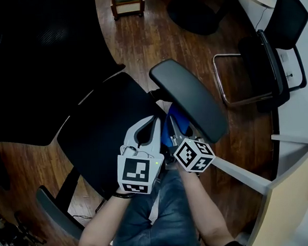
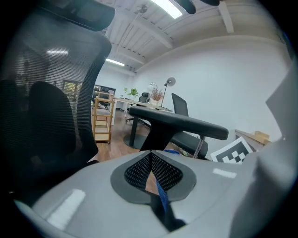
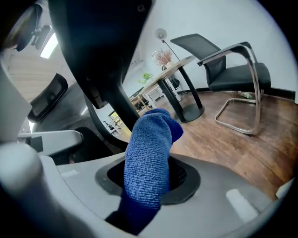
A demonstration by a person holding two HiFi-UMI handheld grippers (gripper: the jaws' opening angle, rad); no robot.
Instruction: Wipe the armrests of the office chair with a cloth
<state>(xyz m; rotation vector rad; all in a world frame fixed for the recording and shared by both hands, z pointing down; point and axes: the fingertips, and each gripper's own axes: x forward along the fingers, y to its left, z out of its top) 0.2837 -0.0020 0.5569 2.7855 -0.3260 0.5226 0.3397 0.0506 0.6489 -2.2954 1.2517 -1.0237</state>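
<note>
Dark wood planks [image 1: 140, 39] floor the office around the office chair [image 1: 103, 132] with its black mesh seat. Its smooth oval armrest [image 1: 188, 98] runs diagonally away from you. Just beneath it, your right gripper [image 1: 177, 131] is clamped on a nubby blue cloth [image 3: 148, 158] that stands upright. Your left gripper [image 2: 150, 162] has its jaws pressed together, with a thin blue sliver in the seam.
</note>
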